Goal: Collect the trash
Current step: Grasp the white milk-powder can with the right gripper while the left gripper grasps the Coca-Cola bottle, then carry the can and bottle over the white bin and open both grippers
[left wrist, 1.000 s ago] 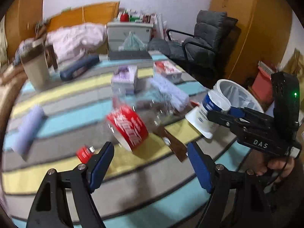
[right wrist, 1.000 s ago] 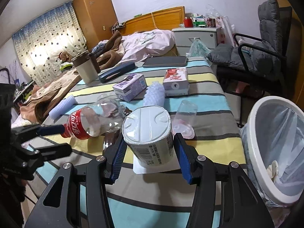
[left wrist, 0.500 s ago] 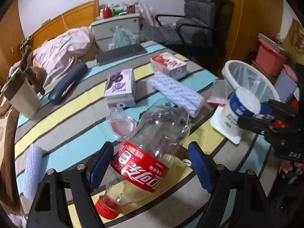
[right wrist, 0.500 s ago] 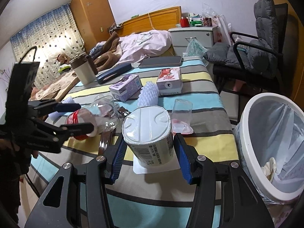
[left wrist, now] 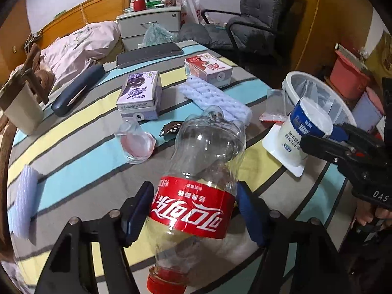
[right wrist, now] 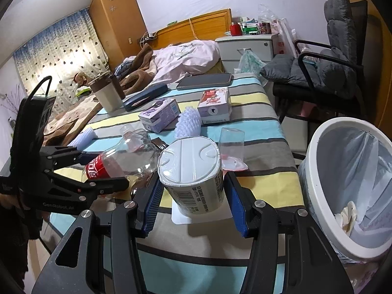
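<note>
Clear plastic cola bottle (left wrist: 196, 171) lies between left tongs (left wrist: 193, 210), pads closing onto red label; step: gripping bottle. Right tongs (right wrist: 193, 196) clamp white yogurt tub (right wrist: 193, 171) just above striped tabletop (right wrist: 264, 186). Lined bin (right wrist: 316, 176) right of right tongs. Next, likely: carry both over bin rim, release.

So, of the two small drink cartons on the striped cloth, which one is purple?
The purple carton, beside the dark blue case. The other carton, nearer the chair, is red and white.
</note>
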Demonstrator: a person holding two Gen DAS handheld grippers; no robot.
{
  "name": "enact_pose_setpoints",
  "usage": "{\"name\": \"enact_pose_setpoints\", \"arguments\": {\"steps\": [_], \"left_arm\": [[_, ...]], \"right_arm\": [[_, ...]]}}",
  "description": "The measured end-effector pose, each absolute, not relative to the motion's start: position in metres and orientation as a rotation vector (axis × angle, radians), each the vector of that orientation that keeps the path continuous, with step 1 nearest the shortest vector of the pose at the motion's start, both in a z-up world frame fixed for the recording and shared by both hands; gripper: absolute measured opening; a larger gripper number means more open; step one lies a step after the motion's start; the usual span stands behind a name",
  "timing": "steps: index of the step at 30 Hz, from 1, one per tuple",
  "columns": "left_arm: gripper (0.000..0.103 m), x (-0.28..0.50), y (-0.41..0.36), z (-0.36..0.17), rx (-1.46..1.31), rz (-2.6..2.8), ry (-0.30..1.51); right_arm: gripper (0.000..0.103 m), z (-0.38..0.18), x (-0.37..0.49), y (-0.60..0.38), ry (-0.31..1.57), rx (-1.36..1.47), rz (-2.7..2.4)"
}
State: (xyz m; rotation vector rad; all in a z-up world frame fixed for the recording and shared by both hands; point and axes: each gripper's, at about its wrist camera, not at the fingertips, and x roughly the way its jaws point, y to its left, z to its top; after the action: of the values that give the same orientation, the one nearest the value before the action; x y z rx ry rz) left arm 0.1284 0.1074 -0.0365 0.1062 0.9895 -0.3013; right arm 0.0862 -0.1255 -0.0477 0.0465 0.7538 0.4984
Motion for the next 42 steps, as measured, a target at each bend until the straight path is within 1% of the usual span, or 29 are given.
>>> {"name": "enact_pose_setpoints", "arguments": {"steps": [14, 22, 32, 42], "left_arm": [[0.069, 0.102, 0.11, -0.006, -0.053, -0.243, 0.876], [0.069, 0.094, 0.096, 0.011, -0.065, -0.26, 0.818], [0.069, 0.098, 0.055, 0.029, -0.054, -0.329, 0.777], [0.069, 0.116, -0.01, 0.042, -0.047, -0.454, 0.754]], "right_arm": [[0.053, -0.034, 0.081, -0.138, 0.709, 0.063, 0.482], [0.053, -0.025, 0.076, -0.153, 0.676, 0.074, 0.459], [0.053, -0.012, 0.075, -0.185, 0.626, 0.094, 0.387], [0.053, -0.004, 0.072, -0.236, 0.59, 0.124, 0.264]]}}
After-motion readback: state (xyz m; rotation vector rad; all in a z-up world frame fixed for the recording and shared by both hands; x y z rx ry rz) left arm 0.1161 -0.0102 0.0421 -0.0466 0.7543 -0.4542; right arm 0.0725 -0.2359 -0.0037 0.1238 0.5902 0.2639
